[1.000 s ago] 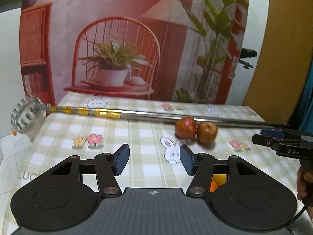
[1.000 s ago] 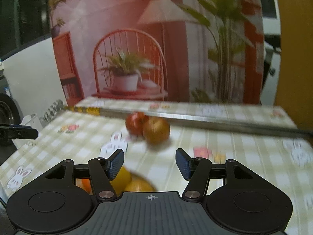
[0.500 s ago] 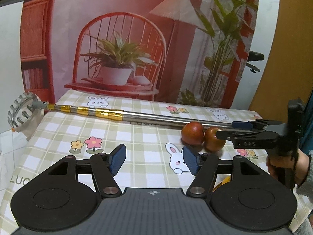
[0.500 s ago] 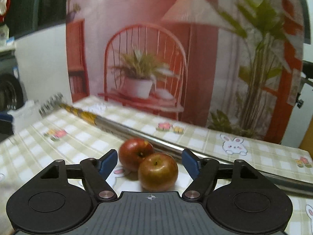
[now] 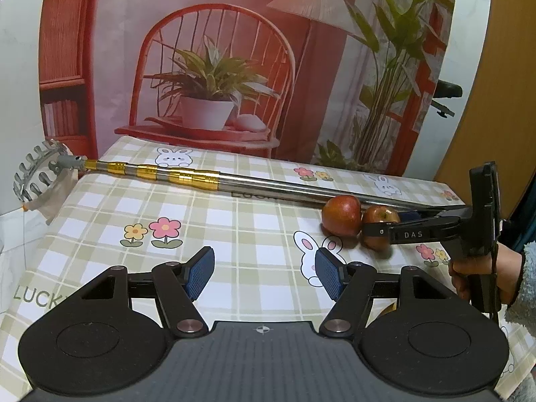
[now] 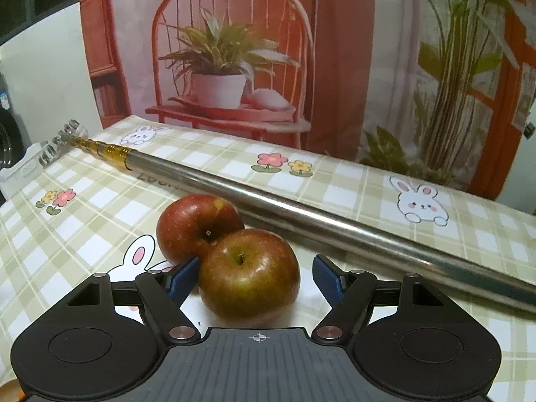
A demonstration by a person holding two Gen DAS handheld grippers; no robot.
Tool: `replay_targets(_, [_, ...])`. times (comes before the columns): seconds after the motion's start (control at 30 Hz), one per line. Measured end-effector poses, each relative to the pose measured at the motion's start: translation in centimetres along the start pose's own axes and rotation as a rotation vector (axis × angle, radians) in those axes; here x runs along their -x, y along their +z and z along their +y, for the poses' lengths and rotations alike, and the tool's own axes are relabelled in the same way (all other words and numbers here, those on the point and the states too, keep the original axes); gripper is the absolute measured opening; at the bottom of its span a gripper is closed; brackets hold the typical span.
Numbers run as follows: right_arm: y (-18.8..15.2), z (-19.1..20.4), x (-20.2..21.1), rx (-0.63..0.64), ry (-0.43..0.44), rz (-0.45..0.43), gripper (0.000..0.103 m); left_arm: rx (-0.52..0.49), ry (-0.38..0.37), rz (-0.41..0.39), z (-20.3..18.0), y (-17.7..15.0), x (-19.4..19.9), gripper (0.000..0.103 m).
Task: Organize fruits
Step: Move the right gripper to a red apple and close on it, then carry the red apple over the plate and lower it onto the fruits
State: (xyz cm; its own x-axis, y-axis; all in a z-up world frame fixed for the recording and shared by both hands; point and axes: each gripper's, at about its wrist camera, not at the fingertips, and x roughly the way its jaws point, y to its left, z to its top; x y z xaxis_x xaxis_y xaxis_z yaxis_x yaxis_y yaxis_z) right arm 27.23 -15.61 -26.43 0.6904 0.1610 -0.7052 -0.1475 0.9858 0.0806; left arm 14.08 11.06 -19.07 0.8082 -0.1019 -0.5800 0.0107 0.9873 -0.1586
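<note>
Two red apples lie touching on the checked tablecloth. In the right wrist view the nearer apple (image 6: pixel 248 273) sits between the open fingers of my right gripper (image 6: pixel 255 276); the farther apple (image 6: pixel 197 226) lies behind it to the left. The left finger pad touches or nearly touches the nearer apple; the right pad stands apart. In the left wrist view the right gripper (image 5: pixel 385 226) reaches around the nearer apple (image 5: pixel 380 216), next to the other apple (image 5: pixel 341 215). My left gripper (image 5: pixel 264 273) is open and empty above the cloth.
A long telescopic metal pole (image 5: pixel 214 179) with gold bands lies across the table behind the apples, also in the right wrist view (image 6: pixel 301 207), ending in a wire basket head (image 5: pixel 37 174) past the left edge. An orange fruit (image 5: pixel 390 309) peeks under the left gripper.
My right gripper has moved forward to the apples, and the nearer apple now lies between its open fingers. The left gripper has risen and drifted slightly, still open.
</note>
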Motion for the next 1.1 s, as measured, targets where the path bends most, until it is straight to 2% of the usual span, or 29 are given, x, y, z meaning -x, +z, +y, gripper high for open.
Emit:
replay_targets(0.1, [-0.1,-0.1,-0.1,-0.013,0.025,0.009,0.062,0.0,-0.003,0.005,-0.1,0.0,-0.1,0.069])
replay_targets(0.33, [-0.3,-0.2,0.9,-0.024,0.021,0.006,0.061,-0.01,-0.005,0.007,-0.5,-0.2,0.3,0.072])
replay_targets(0.47, [-0.8,-0.3,2.7,-0.037,0.039,-0.025,0.061,-0.012,-0.008,0.0,-0.7,-0.2,0.6,0.072])
replay_targets(0.8, [-2.3,0.5,10.9,-0.099,0.1,-0.138,0.061,-0.046,-0.041,-0.02,-2.2,-0.5,2.0,0.074])
replay_targets(0.97, [-4.5,2.4,14.6,-0.078,0.114,-0.159,0.061,-0.065,-0.061,-0.029,-3.0,-0.8,2.7,0.075])
replay_targets(1.1, [-6.7,4.0,16.6,-0.098,0.135,-0.142,0.061,-0.076,-0.072,-0.029,-3.6,-1.3,3.2,0.077])
